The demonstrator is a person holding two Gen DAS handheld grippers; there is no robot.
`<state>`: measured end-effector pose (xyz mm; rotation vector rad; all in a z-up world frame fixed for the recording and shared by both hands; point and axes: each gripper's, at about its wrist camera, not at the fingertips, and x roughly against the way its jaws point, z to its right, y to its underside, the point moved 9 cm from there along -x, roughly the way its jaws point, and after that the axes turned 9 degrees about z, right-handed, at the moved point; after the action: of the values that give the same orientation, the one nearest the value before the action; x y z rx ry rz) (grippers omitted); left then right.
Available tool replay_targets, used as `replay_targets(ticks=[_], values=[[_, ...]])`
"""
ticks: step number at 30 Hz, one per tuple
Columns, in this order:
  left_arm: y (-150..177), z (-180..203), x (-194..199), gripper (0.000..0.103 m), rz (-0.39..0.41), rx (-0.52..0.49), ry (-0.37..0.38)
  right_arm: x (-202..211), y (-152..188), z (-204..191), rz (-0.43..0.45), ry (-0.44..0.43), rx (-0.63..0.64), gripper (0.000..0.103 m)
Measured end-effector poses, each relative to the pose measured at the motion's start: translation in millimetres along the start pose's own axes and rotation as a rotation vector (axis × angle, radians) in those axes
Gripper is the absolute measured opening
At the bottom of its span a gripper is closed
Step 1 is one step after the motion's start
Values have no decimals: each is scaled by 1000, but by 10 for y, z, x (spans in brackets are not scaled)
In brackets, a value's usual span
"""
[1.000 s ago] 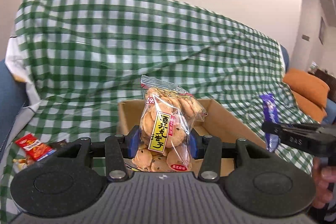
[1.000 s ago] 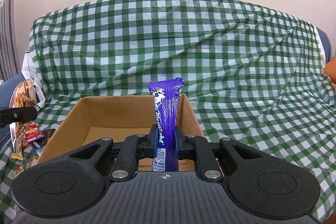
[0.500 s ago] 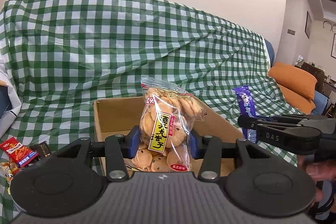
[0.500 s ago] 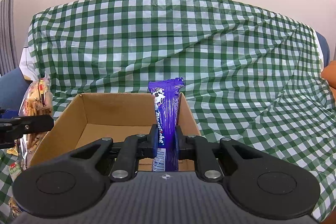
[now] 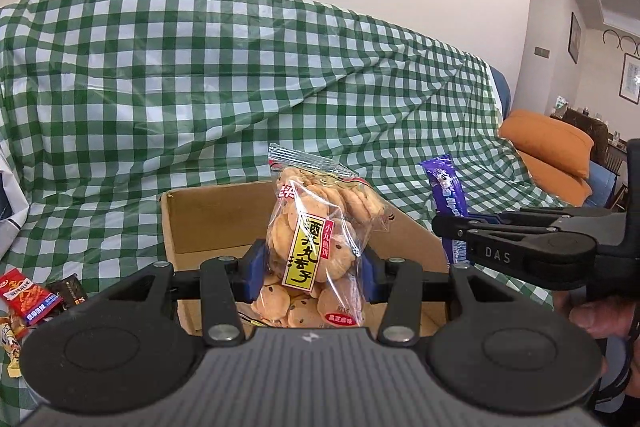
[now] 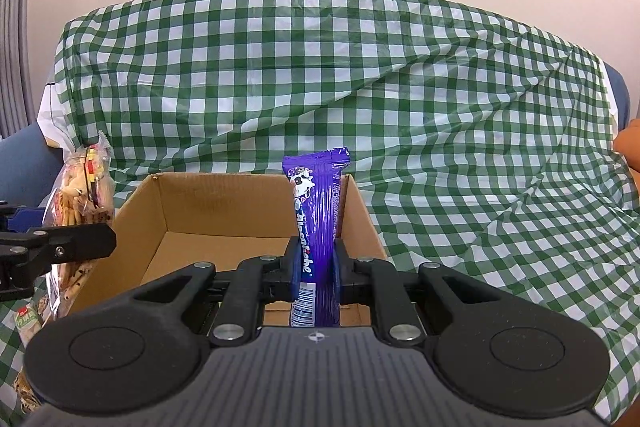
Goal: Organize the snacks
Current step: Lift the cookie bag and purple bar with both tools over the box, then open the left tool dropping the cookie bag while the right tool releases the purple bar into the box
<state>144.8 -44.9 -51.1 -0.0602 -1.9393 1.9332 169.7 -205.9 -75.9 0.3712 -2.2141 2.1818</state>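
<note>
One green-and-white checked plastic cloth drapes over the whole seat and backrest of a sofa. On it sits one open brown cardboard box, its inside bare where it shows. One orange cushion lies at the far right end in the left wrist view.

Two claws are up at the near side of the box. The left claw is clenched on one clear plastic bag of round tan biscuits with a yellow label; the bag stands upright, its long axis vertical, the sealed top edge uppermost, held in front of the box's near rim. The right claw is clenched on one long purple candy packet with a cartoon cow; it also stands upright, long axis vertical, its barcode end down, held above the box's right near corner.

Left of the box, on the cloth, lie small loose snacks: one red packet and one dark brown packet just beside it.
</note>
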Motion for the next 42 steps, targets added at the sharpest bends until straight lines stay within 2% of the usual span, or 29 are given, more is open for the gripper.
replay_targets(ticks=[31, 34, 35, 36, 38, 42], values=[[20, 115, -18, 51, 13, -32, 11, -7, 5, 42, 7, 5, 5, 16], [16, 122, -23, 54, 11, -28, 13, -15, 13, 48, 3, 5, 9, 16], [16, 125, -33, 64, 7, -30, 12, -16, 12, 45, 3, 7, 10, 17], [18, 123, -30, 70, 9, -31, 10, -19, 15, 52, 1, 10, 11, 28], [9, 117, -27, 70, 15, -35, 3, -28, 24, 51, -5, 23, 15, 44], [15, 74, -22, 70, 13, -29, -13, -36, 26, 57, -4, 29, 23, 45]])
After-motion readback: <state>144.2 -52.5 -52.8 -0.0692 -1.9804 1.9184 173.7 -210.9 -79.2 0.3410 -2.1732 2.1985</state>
